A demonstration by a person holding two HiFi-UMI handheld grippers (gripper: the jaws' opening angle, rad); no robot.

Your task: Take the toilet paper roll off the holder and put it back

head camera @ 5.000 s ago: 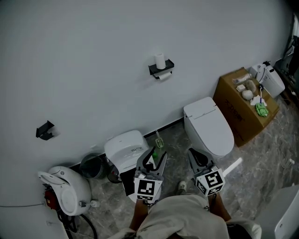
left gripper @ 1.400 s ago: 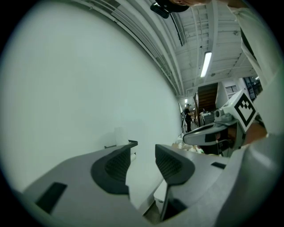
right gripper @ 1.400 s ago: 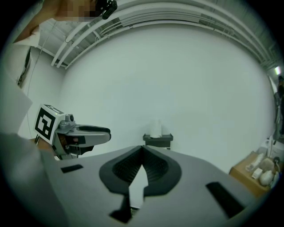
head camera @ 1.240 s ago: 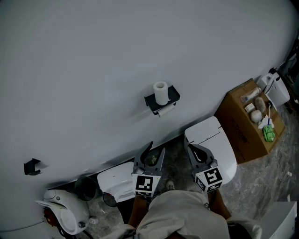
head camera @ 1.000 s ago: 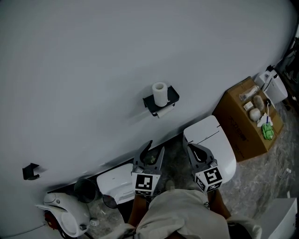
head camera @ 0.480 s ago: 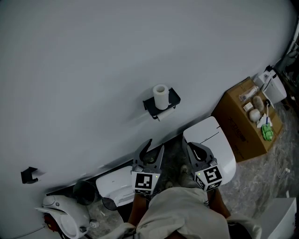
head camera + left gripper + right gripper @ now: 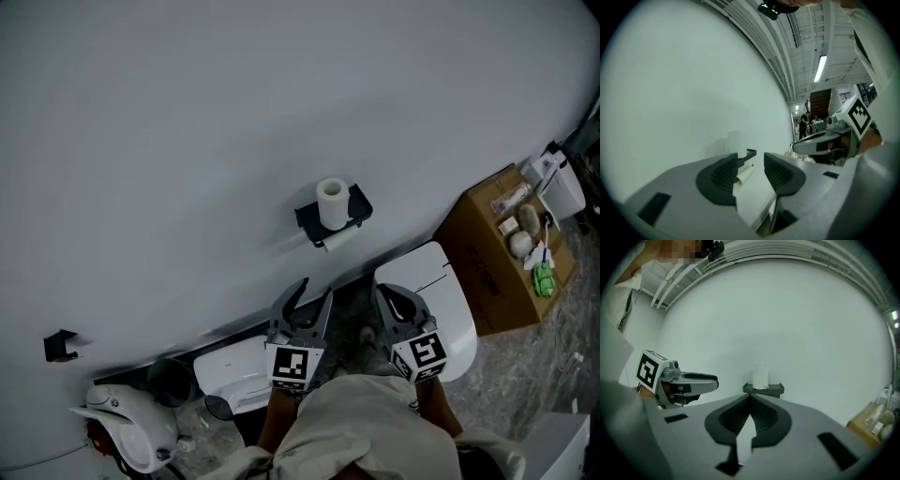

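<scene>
Currently on the holder: a white toilet paper roll [image 7: 331,202] stands upright on a small black wall-mounted holder shelf [image 7: 349,214], with a loose paper end [image 7: 339,239] hanging just below the shelf.
Holder position: it is fixed to the plain white wall [image 7: 234,112], above and to the left of the toilet, and well apart from both grippers.
Left gripper [image 7: 314,292]: its jaws stand apart with nothing between them. In the left gripper view [image 7: 751,164] the roll and shelf edge [image 7: 750,153] show beyond the gap, far off against the wall.
Right gripper [image 7: 382,294]: its jaws are closed tip to tip and grip nothing. In the right gripper view [image 7: 750,397] the roll [image 7: 761,376] and shelf [image 7: 763,389] sit straight ahead, just above the joined tips, not touched.
Gripper layout: both are held low and close to the person's body, side by side, pointing toward the wall.
Toilet: a white toilet with its lid down [image 7: 441,291] lies just beside the right gripper in the head view.
Box: an open brown cardboard box [image 7: 487,258] with small items inside stands right of the toilet.
Left floor area: a white lidded bin [image 7: 230,370] and a rounded white appliance [image 7: 127,422] rest against the wall base.
Wall hook: a small black bracket [image 7: 61,345] sits far left on the wall.
</scene>
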